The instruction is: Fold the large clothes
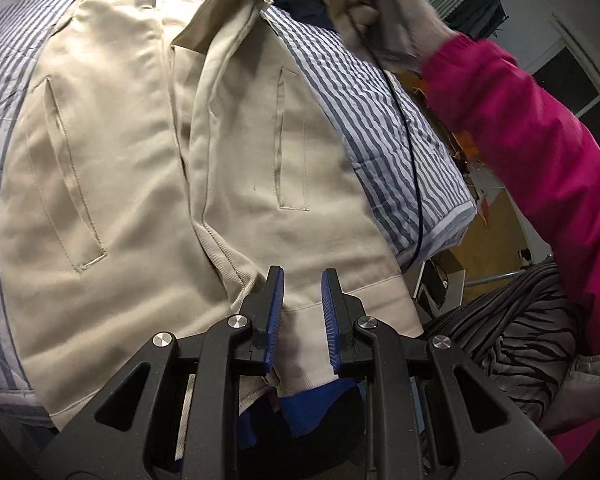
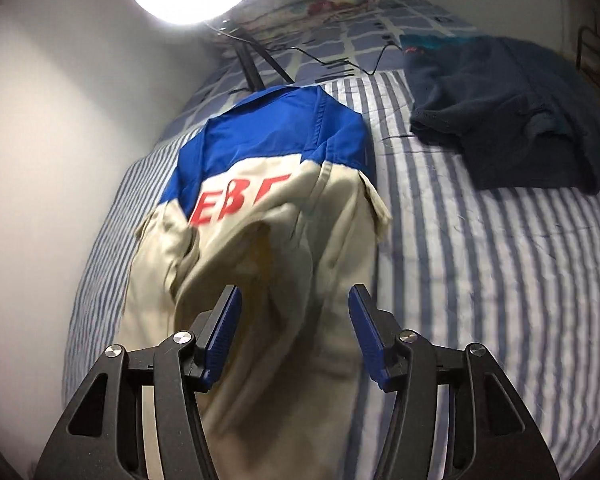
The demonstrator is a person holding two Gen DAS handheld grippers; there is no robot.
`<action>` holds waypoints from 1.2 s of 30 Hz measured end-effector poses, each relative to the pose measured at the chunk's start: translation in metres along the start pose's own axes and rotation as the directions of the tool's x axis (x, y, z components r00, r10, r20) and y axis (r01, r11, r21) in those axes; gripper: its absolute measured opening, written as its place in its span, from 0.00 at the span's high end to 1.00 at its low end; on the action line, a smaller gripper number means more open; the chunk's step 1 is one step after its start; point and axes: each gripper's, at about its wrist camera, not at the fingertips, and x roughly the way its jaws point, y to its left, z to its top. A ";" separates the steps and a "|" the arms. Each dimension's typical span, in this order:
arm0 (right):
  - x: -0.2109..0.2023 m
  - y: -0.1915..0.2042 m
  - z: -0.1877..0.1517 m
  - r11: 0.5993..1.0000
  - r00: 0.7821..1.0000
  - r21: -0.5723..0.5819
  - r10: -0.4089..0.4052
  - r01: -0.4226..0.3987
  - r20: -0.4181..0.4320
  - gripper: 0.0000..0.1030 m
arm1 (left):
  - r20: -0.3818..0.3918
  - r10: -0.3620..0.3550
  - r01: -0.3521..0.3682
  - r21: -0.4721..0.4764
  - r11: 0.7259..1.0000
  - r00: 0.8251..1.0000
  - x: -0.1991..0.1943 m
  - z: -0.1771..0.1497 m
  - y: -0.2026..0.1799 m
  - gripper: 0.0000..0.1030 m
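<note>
**Inspector:** Where is the garment being kept?

**Assistant:** The beige jacket (image 1: 148,168) with blue yoke is being laid out on the striped bedspread (image 2: 480,264). Its hem is being pinched between the nearly closed jaws of the left gripper (image 1: 302,276). The right gripper (image 2: 296,300) is being held above the cloth, jaws spread, nothing gripped.

**Inspector:** Handling?

**Assistant:** It is being judged soft, limp and moderately heavy; hem corners and shoulder seams are being recommended as holds.

**Inspector:** Markings?

**Assistant:** Red lettering (image 2: 244,200) is being seen upside down and blurred; only partly legible.
</note>
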 end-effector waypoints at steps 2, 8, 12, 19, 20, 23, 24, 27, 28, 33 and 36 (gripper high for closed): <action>0.014 0.000 0.005 1.000 1.000 0.008 0.007 -0.007 -0.012 0.64 | -0.005 -0.008 0.008 -0.003 1.000 1.000 0.000 0.000 -0.003 0.82; 0.020 0.018 0.015 1.000 1.000 -0.002 0.018 -0.018 -0.007 0.97 | -0.044 -0.056 0.055 -0.025 0.998 0.997 0.008 -0.003 -0.004 0.82; 0.031 0.054 0.035 0.995 0.999 -0.087 -0.039 0.040 0.019 0.97 | -0.069 -0.059 0.057 -0.022 0.998 0.996 0.021 -0.005 -0.006 0.82; 0.141 0.096 0.026 0.961 0.975 -0.220 -0.193 0.165 -0.113 0.96 | -0.070 -0.062 0.060 -0.033 0.998 0.996 0.027 0.001 -0.005 0.82; 0.142 0.097 0.024 0.959 0.976 -0.224 -0.197 0.171 -0.097 0.95 | -0.074 -0.068 0.066 -0.039 0.997 0.995 0.027 0.001 -0.005 0.82; 0.130 0.091 0.029 0.973 0.984 -0.206 -0.127 0.100 -0.123 0.90 | -0.079 -0.083 0.080 -0.049 0.996 0.993 0.027 0.000 -0.006 0.82; 0.117 0.086 0.031 0.984 0.988 -0.172 -0.075 0.051 -0.135 0.90 | -0.079 -0.085 0.081 -0.044 0.996 0.993 0.026 0.000 -0.007 0.82; 0.057 0.076 0.025 0.990 0.997 -0.130 0.036 -0.045 -0.071 0.76 | -0.061 -0.095 0.092 -0.043 0.995 0.994 0.015 -0.003 -0.006 0.82; 0.037 0.072 0.019 0.990 0.997 -0.126 0.051 -0.057 -0.049 0.66 | -0.054 -0.101 0.098 -0.047 0.994 0.993 0.009 -0.004 -0.005 0.82; -0.050 0.049 -0.040 0.992 0.997 -0.107 0.067 -0.070 -0.032 0.64 | 0.017 -0.098 0.099 -0.047 0.994 0.995 -0.028 -0.014 0.005 0.76; -0.091 0.028 -0.096 0.995 0.997 -0.076 0.058 -0.061 -0.049 0.59 | 0.084 -0.080 0.086 -0.075 0.993 0.993 -0.058 -0.023 0.022 0.54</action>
